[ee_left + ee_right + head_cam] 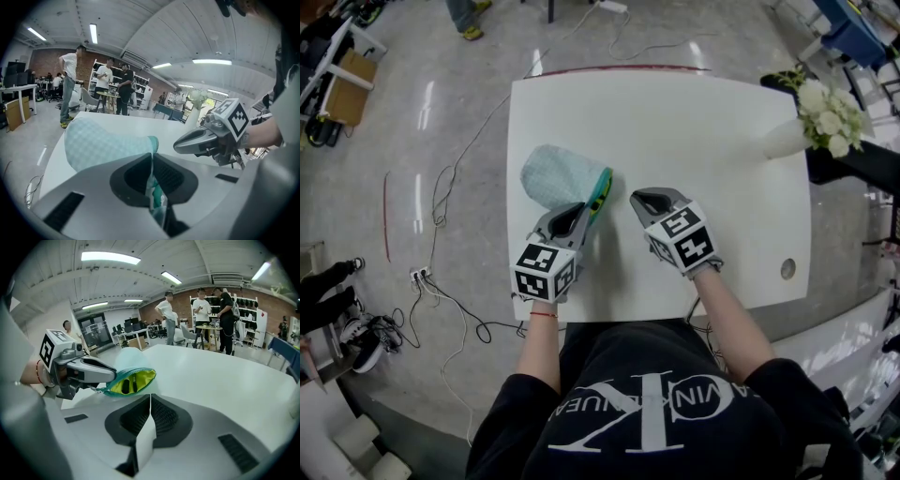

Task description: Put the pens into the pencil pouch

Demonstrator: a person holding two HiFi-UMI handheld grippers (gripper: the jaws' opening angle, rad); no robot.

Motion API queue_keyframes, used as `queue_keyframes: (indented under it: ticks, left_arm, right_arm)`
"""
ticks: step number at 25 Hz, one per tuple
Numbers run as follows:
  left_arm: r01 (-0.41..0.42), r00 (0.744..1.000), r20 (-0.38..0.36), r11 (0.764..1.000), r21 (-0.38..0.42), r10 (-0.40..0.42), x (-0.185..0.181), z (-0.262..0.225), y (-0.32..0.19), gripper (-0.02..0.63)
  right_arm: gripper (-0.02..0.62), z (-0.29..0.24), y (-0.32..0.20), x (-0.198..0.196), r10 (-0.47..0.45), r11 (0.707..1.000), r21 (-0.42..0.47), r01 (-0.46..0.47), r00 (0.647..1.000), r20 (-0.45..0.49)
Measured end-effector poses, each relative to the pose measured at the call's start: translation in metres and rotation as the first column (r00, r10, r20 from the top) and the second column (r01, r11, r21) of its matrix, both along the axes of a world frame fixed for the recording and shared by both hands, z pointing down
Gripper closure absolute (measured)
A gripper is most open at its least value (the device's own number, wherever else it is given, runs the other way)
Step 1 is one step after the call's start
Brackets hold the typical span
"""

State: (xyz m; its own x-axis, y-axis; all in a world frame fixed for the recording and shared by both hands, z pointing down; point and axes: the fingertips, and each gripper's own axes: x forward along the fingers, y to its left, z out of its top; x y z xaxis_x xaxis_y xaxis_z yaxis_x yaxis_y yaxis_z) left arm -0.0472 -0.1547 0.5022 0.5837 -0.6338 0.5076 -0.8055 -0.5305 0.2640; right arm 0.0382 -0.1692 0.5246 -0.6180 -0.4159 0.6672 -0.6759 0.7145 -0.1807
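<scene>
On the white counter [703, 141], near its front edge, the left gripper [579, 212] is clamped on the teal rim of the pencil pouch [555, 174], tilting the pouch's mouth toward the right gripper [647, 200]. The right gripper's jaws are together with nothing between them. Two dark pens [128, 385] appear to lie inside against the yellow lining. Any closing of the pouch probably calls for a firm left grip on the rim while the right one works along the opening without tipping the pens out.

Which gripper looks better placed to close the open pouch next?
Right, likely. The left gripper is shut on the rim of the pencil pouch, steadying it, while the right gripper is empty, fingers together, just beside the open mouth.
</scene>
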Motion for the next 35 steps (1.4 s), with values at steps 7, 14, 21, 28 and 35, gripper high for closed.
queue_keyframes:
  ticks: [7, 14, 21, 28, 35]
  left_arm:
    - [-0.002, 1.000, 0.000, 1.000, -0.013, 0.002, 0.001, 0.005, 0.001, 0.587]
    - [0.028, 1.000, -0.001, 1.000, -0.004, -0.028, -0.007, 0.002, 0.001, 0.538]
    - [0.067, 0.998, -0.006, 0.997, 0.036, -0.067, -0.019, -0.008, -0.004, 0.595]
    - [0.137, 0.990, -0.026, 0.986, 0.094, -0.135, -0.036, -0.027, -0.012, 0.602]
    - [0.179, 0.984, -0.029, 0.968, 0.177, -0.176, -0.051, -0.055, -0.023, 0.603]
  right_arm:
    - [0.580, 0.002, -0.008, 0.017, 0.056, 0.998, -0.001, -0.056, 0.998, 0.012]
    - [0.584, -0.001, -0.011, 0.024, 0.090, 0.996, 0.011, -0.090, 0.996, 0.029]
    - [0.584, -0.011, -0.015, 0.032, 0.108, 0.993, 0.040, -0.111, 0.992, 0.063]
    - [0.584, -0.034, -0.022, 0.039, 0.115, 0.987, 0.101, -0.126, 0.987, 0.112]
    - [0.586, -0.060, -0.032, 0.045, 0.127, 0.975, 0.163, -0.154, 0.978, 0.165]
